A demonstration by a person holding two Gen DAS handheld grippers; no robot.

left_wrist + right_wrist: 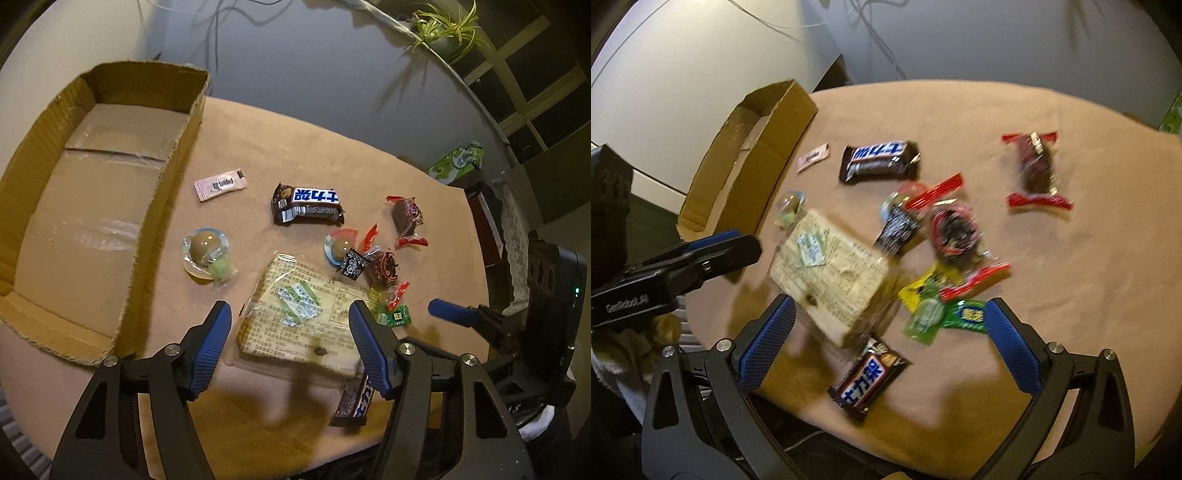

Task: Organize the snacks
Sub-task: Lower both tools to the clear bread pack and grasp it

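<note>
A: Start at the left. The cardboard box [92,206] sits along the table's left edge, open-topped, with nothing in it that I can see. Every snack is out on the tan tablecloth [258,133].

B: Nearest the box wall are the pink sachet [220,184] and a round toffee in a clear wrapper [207,254]. Mid-table lies a dark chocolate bar [308,204].

A: And the left gripper [290,325]?

B: Spread, pinching nothing, hanging over the big clear packet of printed crackers [299,314] near the front edge. The packet looks wider than the gap between the blue pads, so I'd expect them to land on top and crush it, or skid off the slick film.

A: A second chocolate bar [868,376] lies right at the front edge, touching that packet's corner. A shove could send it off the table.

B: Right of the packet is a tangle: a small black sweet [353,264], red-ended wrappers [384,266] and a green candy [397,317], touching or overlapping. Grab one and its neighbours may drag along.

A: The right gripper [886,343]?

B: Also spread wide and empty, above the front-edge bar. The two tools hang close together, so they could knock each other. One more red-ended sweet [1036,170] lies alone towards the right edge.
</note>
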